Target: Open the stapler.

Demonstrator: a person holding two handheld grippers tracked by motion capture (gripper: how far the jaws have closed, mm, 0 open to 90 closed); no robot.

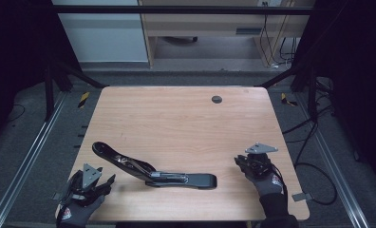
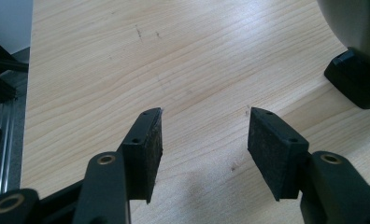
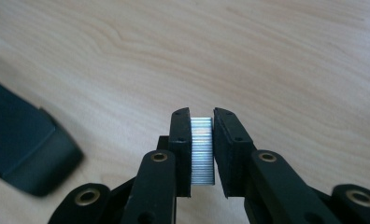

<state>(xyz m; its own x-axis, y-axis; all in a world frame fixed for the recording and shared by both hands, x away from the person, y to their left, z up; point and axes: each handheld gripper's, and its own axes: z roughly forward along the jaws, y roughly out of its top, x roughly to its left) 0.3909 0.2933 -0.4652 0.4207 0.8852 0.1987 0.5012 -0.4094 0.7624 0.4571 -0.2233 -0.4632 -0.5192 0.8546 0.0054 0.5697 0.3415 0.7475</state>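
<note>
Clamped between the right gripper (image 3: 202, 151) pads, the silver strip of staples (image 3: 202, 154) should stay level and aligned with the open black hinged stapler (image 1: 153, 170) left of it. Left gripper (image 2: 204, 144), released and empty, should steady that stapler's base.

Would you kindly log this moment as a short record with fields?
Surface: wooden table
Main item: black stapler, swung open, lying flat near the front edge
Right gripper: shut on a strip of staples, held right of the stapler
Left gripper: open, nothing between its pads, at the front left corner
</note>
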